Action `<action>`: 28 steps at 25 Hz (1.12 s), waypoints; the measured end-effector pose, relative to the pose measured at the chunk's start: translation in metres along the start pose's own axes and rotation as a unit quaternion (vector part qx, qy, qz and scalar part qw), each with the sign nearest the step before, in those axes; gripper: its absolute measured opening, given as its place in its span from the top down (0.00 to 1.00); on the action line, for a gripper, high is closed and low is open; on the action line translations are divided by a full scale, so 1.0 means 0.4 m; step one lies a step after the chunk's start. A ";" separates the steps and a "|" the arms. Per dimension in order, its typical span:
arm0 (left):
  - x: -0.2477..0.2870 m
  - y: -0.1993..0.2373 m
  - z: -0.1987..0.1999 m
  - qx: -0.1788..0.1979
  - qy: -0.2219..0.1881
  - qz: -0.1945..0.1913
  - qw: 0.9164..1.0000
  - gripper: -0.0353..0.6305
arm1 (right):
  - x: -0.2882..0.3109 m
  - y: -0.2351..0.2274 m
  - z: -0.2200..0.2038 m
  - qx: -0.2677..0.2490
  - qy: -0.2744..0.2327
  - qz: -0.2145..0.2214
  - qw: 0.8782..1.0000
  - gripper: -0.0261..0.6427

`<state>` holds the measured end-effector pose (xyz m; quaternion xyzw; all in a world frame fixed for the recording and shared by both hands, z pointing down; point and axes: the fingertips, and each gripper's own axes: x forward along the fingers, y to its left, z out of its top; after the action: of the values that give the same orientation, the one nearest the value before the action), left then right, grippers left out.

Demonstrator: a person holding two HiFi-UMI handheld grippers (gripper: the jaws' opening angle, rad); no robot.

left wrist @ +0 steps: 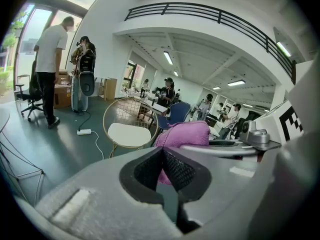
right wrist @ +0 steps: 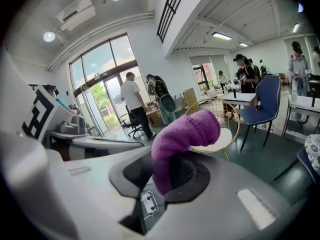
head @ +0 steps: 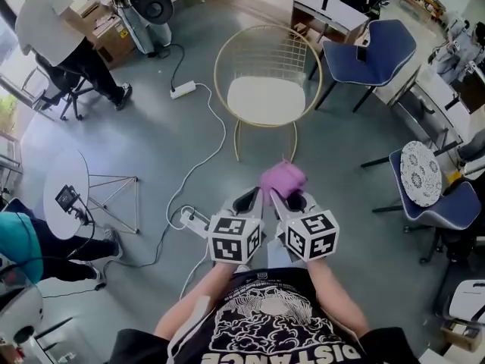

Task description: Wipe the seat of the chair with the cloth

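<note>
Gripping the purple cloth (head: 283, 179), the right hand-held gripper (head: 286, 200) is clenched on it in the air, short of the front edge of the chair (head: 265, 101) seat. The left hand-held gripper (head: 248, 202), just beside, is clenched and empty.

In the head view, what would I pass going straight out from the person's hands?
The two grippers side by side, left gripper and right gripper → purple cloth in the right one → gold wire chair with a white seat → desk.
</note>
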<state>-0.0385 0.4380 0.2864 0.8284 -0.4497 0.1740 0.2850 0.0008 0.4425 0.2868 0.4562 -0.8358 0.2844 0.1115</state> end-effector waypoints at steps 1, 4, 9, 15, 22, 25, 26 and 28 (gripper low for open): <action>0.025 -0.006 0.014 0.000 0.001 0.003 1.000 0.95 | 0.004 -0.027 0.014 0.000 0.002 0.003 1.000 0.87; 0.097 -0.027 0.058 0.003 0.006 0.011 1.000 0.95 | 0.019 -0.096 0.057 -0.001 0.005 0.016 1.000 0.87; 0.177 -0.056 0.114 0.001 0.008 0.022 1.000 0.95 | 0.040 -0.170 0.118 0.001 0.003 0.036 0.999 0.87; 0.220 -0.056 0.149 0.008 0.009 0.043 0.999 0.95 | 0.051 -0.237 0.160 0.003 -0.002 0.051 0.999 0.87; 0.234 -0.043 0.171 -0.008 -0.001 0.055 0.998 0.95 | 0.070 -0.258 0.165 0.006 0.008 0.058 0.998 0.87; 0.241 -0.032 0.181 -0.014 -0.004 0.055 0.998 0.95 | 0.083 -0.258 0.176 0.003 0.008 0.059 0.998 0.87; 0.247 -0.029 0.184 -0.015 -0.004 0.053 0.998 0.95 | 0.088 -0.261 0.181 0.003 0.007 0.058 0.998 0.87; 0.263 -0.024 0.194 -0.015 -0.002 0.051 0.999 0.95 | 0.100 -0.271 0.190 0.003 0.007 0.056 0.998 0.87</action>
<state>0.0283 0.3255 0.2805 0.8006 -0.4944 0.1795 0.2871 0.0734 0.3249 0.2831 0.4069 -0.8583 0.2962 0.0998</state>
